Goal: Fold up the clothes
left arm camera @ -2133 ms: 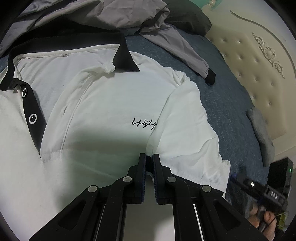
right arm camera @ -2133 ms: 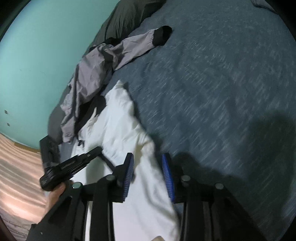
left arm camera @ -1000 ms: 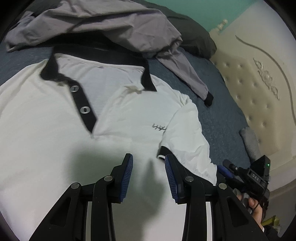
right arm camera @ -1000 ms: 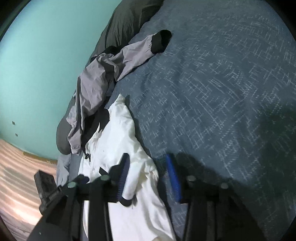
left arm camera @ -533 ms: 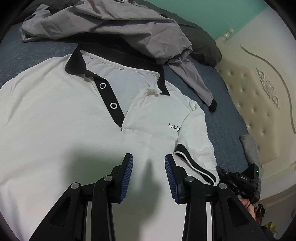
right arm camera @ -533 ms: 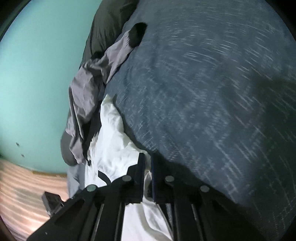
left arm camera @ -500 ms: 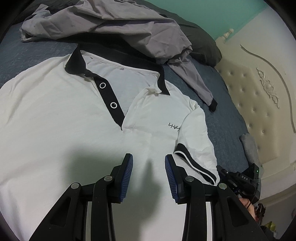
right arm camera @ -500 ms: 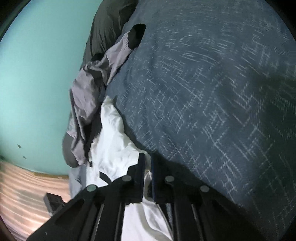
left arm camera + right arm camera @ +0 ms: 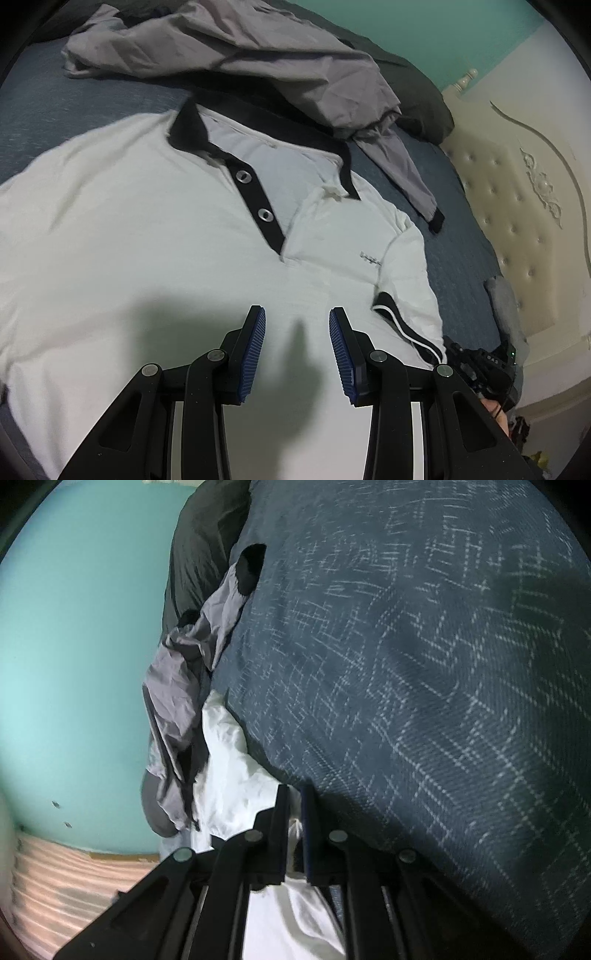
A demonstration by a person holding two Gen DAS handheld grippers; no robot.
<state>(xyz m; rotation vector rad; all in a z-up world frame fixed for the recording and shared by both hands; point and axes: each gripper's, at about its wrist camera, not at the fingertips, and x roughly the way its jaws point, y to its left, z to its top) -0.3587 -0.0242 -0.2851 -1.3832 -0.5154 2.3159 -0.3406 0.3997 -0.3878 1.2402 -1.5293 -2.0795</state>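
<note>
A white polo shirt [image 9: 147, 240] with a black collar and button placket lies spread face up on the blue bedspread [image 9: 454, 236]. My left gripper [image 9: 297, 325] hovers open above its chest, with nothing between the blue pads. The shirt's right sleeve with a black-and-white cuff [image 9: 406, 328] lies just right of that gripper. In the right wrist view the same shirt [image 9: 229, 775] shows bunched at the bed's edge, and my right gripper [image 9: 293, 794] is shut on its white fabric. That gripper also appears at the far right of the left wrist view.
A grey jacket [image 9: 240, 48] with a black cuff lies crumpled beyond the collar, over a dark pillow [image 9: 421, 99]. A padded cream headboard [image 9: 535, 206] stands to the right. A grey folded cloth [image 9: 506, 310] sits by it. The turquoise wall [image 9: 74, 664] rises behind.
My right gripper has closed onto the white shirt fabric and rolled. The left gripper has drifted sideways over the shirt, so collar and placket now sit nearer the view's middle.
</note>
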